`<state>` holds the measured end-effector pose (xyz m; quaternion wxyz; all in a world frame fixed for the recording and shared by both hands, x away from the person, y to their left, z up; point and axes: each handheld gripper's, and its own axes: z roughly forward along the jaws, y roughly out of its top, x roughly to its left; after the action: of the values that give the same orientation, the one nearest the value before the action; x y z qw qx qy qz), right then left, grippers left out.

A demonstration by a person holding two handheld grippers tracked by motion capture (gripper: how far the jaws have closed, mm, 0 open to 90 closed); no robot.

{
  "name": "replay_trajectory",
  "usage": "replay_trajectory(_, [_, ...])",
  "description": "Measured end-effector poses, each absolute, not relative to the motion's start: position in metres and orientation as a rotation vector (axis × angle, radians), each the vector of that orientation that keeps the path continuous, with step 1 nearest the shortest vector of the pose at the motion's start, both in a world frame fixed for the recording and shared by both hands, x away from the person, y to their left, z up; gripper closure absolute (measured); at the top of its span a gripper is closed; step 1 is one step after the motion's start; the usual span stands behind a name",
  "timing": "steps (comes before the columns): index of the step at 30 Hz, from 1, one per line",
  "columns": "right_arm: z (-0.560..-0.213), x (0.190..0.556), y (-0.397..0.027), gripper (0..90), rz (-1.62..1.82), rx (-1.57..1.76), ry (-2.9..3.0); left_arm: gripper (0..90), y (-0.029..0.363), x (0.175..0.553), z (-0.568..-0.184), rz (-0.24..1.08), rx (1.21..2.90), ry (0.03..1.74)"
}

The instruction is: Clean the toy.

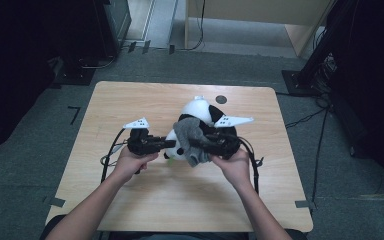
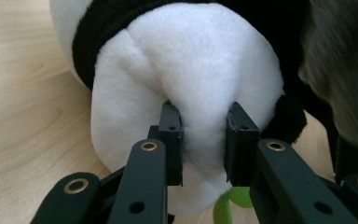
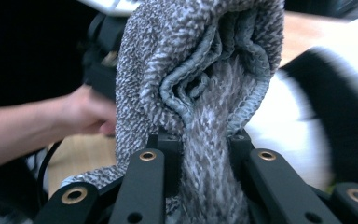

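Nearest the lens in the left gripper view, the left gripper (image 2: 204, 140) pinches a fold of white plush on the panda toy (image 2: 186, 88), its 2 black jaws pressed into the pile so the fabric bulges between them; that grip seems meant to steady the toy while the other hand works. The right gripper (image 3: 204, 154) is clamped on a bunch of grey knitted cloth (image 3: 200, 70), probably a small garment or sock, held up against the panda, likely to dress or wipe it. The panda lies near the middle of the wooden table (image 1: 130, 100), slightly toward its far edge. It is soft, white with black bands, and a green bit shows under its body.
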<state>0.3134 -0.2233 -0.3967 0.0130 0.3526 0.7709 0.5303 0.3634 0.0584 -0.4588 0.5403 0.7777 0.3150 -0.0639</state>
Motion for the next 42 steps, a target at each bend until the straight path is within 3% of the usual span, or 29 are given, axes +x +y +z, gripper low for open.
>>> replay_trajectory(7, [-0.434, 0.305, -0.200, 76.0, 1.525, 1.041, 2.498, 72.9, 0.060, 0.363, -0.465, -0.152, 1.859, 0.796])
replay_trajectory(16, [-0.454, 0.305, -0.189, 76.0, 1.364, 0.966, 2.604, 72.1, 0.060, 0.364, -0.478, -0.195, 1.895, 0.858])
replay_trajectory(31, [-0.499, 0.317, -0.165, 75.9, 1.079, 1.100, 2.747, 69.8, 0.065, 0.366, -0.479, -0.225, 1.909, 0.862])
replay_trajectory(42, [-0.474, 0.302, -0.164, 75.5, 1.115, 0.844, 2.812, 68.7, 0.068, 0.368, -0.478, -0.215, 1.910, 0.865])
